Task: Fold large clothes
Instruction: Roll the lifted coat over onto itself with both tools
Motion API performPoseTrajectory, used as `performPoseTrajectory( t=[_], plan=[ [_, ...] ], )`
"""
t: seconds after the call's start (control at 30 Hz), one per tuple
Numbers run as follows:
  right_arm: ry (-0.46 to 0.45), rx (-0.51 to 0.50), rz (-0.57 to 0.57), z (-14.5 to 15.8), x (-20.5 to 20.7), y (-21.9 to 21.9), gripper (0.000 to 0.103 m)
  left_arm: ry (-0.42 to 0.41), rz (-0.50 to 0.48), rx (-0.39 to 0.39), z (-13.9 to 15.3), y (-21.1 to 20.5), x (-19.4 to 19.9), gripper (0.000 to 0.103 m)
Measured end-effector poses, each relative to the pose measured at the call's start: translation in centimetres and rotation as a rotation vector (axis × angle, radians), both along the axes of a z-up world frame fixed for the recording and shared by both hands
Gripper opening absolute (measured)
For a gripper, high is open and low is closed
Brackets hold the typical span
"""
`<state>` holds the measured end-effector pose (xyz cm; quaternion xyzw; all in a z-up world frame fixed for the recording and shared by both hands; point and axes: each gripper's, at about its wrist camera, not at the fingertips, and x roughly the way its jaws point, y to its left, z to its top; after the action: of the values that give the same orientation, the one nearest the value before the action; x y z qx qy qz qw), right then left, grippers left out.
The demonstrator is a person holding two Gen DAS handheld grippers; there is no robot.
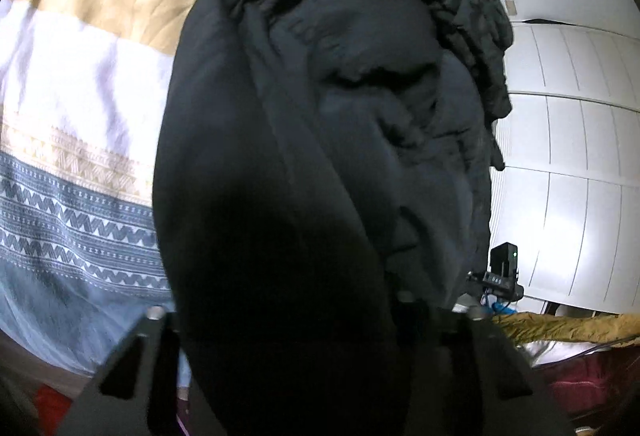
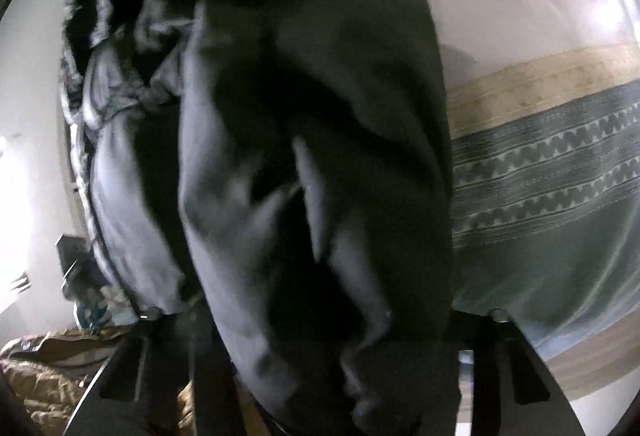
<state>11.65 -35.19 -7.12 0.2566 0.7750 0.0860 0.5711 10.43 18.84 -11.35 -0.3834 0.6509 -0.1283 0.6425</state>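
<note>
left gripper (image 1: pixel 316 356) jaws narrowed, a thick fold of the black coat (image 1: pixel 320 124) bunched between the fingers (image 1: pixel 132 364); pads hidden by cloth but the fold fills the gap, reads as gripped. right gripper (image 2: pixel 320 364) same: jaws drawn in on the coat (image 2: pixel 312 108), cloth packed between fingers (image 2: pixel 516 364), grey lining showing at the fold.

coat long axis runs from the fingers straight away up each frame, far end crumpled toward the bed's edge. it lies on the bed (image 1: pixel 80 172), over a cover with tan, white and blue zigzag bands.

no brand, label or readable writing; frames blurred.

left view only: white panelled wardrobe (image 1: pixel 568 140) at right, a small black device (image 1: pixel 502 268) with a green light, tan cloth (image 1: pixel 560 328) beyond it. right view only: coat's grey lining opened out at left, quilted tan garment (image 2: pixel 44 372) at lower left.
</note>
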Motion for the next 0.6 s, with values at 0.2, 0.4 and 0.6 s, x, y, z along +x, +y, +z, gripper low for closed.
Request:
performPoseTrajectory(
  t=[0.2, 0.4, 0.6],
  plan=[
    [-0.090, 0.112, 0.030, 3.7, 1.3, 1.6, 0.016, -0.077, 0.039, -0.007, 4.1, -0.4, 2.3, 0.012],
    [-0.299, 0.174, -0.031, 9.6, 6.2, 1.3, 0.013, -0.220, 0.151, -0.061, 10.0, 1.1, 6.6, 0.010],
    [-0.523, 0.222, -0.165, 15.4, 13.8, -1.9, 0.013, -0.353, 0.275, -0.174, 15.3, 4.0, 10.6, 0.010]
  ],
)
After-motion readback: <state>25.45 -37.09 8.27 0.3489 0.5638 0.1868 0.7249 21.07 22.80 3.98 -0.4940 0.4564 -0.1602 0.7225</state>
